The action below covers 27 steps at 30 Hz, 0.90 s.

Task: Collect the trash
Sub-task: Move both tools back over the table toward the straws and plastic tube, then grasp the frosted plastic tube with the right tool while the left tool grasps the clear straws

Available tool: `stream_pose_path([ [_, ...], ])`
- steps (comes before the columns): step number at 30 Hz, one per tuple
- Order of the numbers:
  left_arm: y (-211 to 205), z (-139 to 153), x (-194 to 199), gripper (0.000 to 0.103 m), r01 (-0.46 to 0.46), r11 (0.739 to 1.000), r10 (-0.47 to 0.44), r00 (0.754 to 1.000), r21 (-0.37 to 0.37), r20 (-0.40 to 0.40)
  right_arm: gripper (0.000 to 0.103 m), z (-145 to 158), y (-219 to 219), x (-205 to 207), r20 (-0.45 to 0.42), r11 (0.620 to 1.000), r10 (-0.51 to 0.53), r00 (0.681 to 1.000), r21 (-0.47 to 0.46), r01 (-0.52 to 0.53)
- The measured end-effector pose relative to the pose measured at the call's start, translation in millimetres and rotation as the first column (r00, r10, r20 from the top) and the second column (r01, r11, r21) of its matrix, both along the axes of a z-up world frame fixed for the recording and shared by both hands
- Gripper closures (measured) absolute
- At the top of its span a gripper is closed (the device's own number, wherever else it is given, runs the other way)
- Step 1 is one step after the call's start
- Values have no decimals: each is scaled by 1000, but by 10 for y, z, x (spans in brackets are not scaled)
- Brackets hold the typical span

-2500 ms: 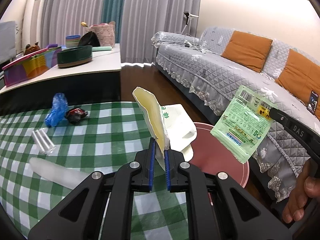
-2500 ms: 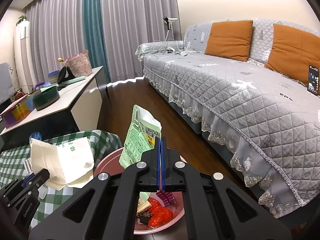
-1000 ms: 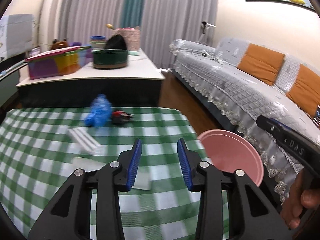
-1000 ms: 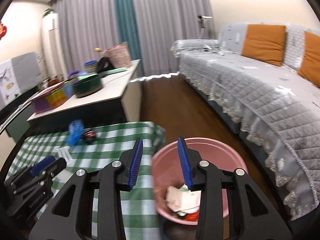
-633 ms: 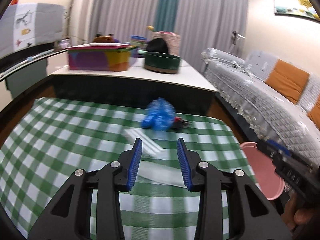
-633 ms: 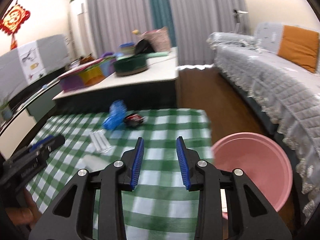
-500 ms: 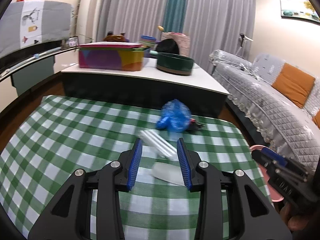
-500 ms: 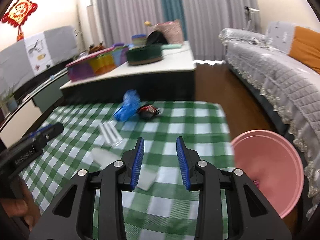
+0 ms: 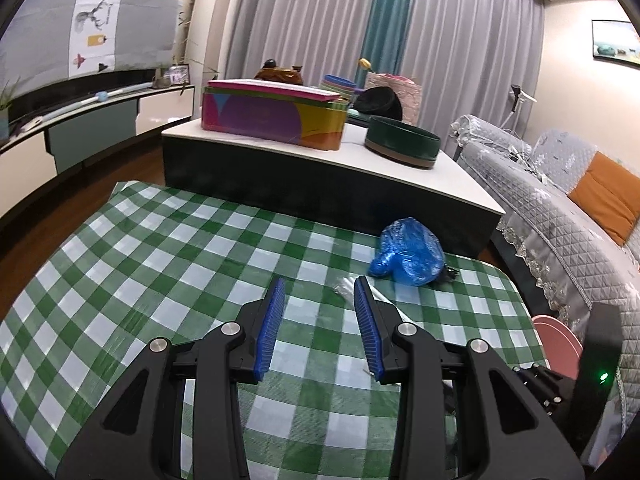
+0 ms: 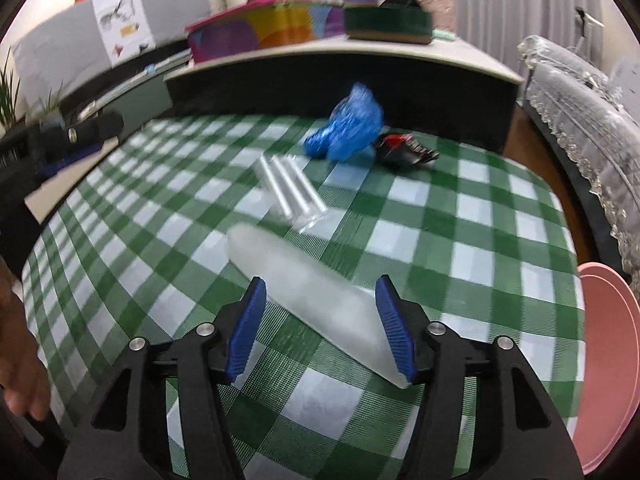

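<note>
Right gripper (image 10: 320, 324) fingers were opening, empty, over the translucent wrapper (image 10: 308, 292) lying diagonally between them on the checked worktop (image 10: 472, 216); left gripper (image 9: 318, 324) fingers stood apart, empty; best to square up across the wrapper before pinching, then carry it to the pink bin (image 10: 608, 364).

The pink bin (image 10: 604, 360) is cut off at the tabletop's right edge; the blue bag (image 10: 348, 128) is motion-blurred.

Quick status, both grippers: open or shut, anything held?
Left gripper: open, holding nothing, over the checked tablecloth.
Right gripper: jaws opening, nothing gripped; the frosted plastic wrapper lies between its fingers, not clamped.
</note>
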<state>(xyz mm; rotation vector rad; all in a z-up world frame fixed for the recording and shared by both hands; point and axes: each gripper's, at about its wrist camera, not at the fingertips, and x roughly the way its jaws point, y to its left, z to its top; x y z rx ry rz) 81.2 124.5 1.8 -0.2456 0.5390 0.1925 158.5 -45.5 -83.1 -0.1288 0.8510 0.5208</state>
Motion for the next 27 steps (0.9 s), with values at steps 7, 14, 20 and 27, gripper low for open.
stream_pose_path([
  [7, 44, -60, 67, 67, -4, 1000, 4, 1000, -15, -10, 47, -72, 116, 14, -10, 996, 27, 1000, -85, -28],
  [14, -30, -82, 142, 67, 7, 1000, -7, 1000, -27, -10, 89, -23, -29, 31, -1, 999, 13, 1000, -48, -13],
  [20, -124, -153, 226, 67, 16, 999, -17, 1000, -38, -21, 97, 186, -227, 5, 44, 999, -30, 999, 37, 28],
  [27, -325, -344, 452, 72, 60, 995, -66, 996, -85, -67, 97, 276, -640, 57, 54, 984, -171, 984, 70, 167],
])
